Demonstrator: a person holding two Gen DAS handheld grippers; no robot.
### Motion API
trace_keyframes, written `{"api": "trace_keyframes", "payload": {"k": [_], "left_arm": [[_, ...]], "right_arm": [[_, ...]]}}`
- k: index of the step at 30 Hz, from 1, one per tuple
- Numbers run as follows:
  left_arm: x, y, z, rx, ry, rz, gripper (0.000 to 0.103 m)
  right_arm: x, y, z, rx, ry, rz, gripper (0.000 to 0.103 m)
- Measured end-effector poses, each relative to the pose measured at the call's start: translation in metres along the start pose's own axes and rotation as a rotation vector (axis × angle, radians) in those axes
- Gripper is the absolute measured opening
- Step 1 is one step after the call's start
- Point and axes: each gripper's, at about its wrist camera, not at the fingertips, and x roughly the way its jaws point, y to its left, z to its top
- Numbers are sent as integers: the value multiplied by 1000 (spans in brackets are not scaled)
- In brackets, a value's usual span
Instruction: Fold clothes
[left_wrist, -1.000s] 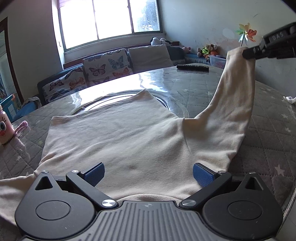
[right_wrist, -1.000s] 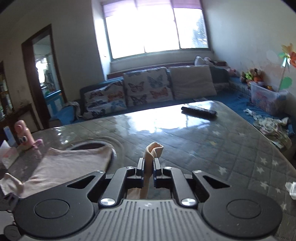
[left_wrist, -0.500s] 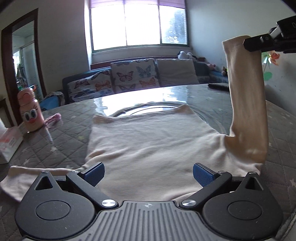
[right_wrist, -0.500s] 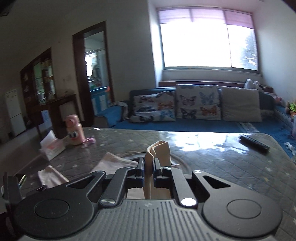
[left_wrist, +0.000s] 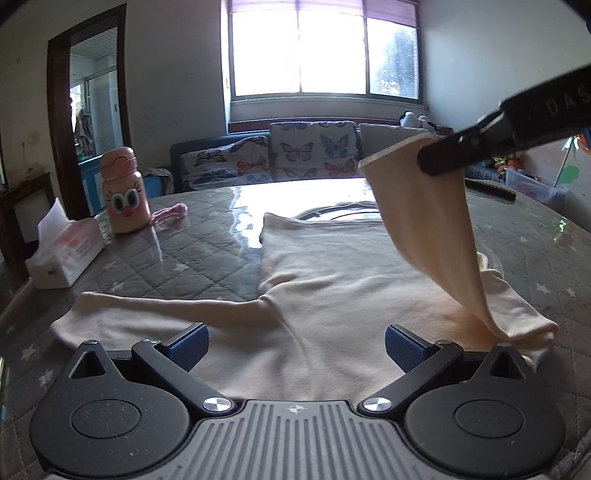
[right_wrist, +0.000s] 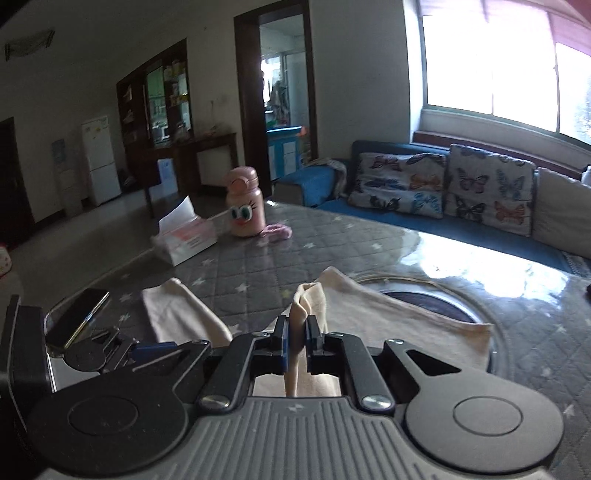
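Note:
A cream long-sleeved top (left_wrist: 332, 280) lies flat on the grey quilted table (left_wrist: 192, 236). My left gripper (left_wrist: 295, 341) is open and empty, low over the top's near edge. My right gripper (right_wrist: 296, 341) is shut on the cuff of the top's right sleeve (right_wrist: 308, 299). In the left wrist view it (left_wrist: 443, 158) holds that sleeve (left_wrist: 432, 221) raised above the body of the top. The left sleeve (left_wrist: 147, 310) lies stretched out flat to the left. The left gripper also shows in the right wrist view (right_wrist: 122, 347).
A pink cartoon bottle (left_wrist: 123, 190), a tissue box (left_wrist: 62, 254) and a pink strap (left_wrist: 170, 214) stand at the table's far left. A black remote (left_wrist: 489, 190) lies at the far right. A phone (right_wrist: 77, 314) lies near the left edge. A sofa (left_wrist: 277, 155) stands behind the table.
My right gripper has carried the sleeve cuff up and leftward over the top's body, turning left. My left gripper's view has swung left; it stays open.

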Motion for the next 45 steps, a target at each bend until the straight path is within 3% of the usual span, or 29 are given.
{"api": "trace_keyframes", "payload": {"k": [5,11,17,24,32,38,43,44,45], "left_arm": [[-4,8,-1,-14,-6,13,103],[-7,7,-1,-8,-9,5,98],[0,0,3,10,-2,-23,81],[18,-9,3,45,43,-44,44],[23,-11,4,65,55,-48,31],[23,-10,6,75,50,-55,23],[27,-11,7,86,57,-58,21],[27,-11,7,87,59,-57,21],[28,-11,7,88,60,-56,21]], "right_arm": [[-1,2,-5,-17,21,37,15],[-15,-24,-21,-42,89,-18,15],[-12,-63,-68,12,235,-72,15],[-13,-88,-105,78,312,-103,15],[-3,-102,-88,31,214,-123,21],[27,-102,-81,-94,219,-104,21],[37,-111,-83,-113,243,-56,24],[37,-113,-83,-109,244,-48,23],[36,-113,-84,-108,243,-46,14]]}}
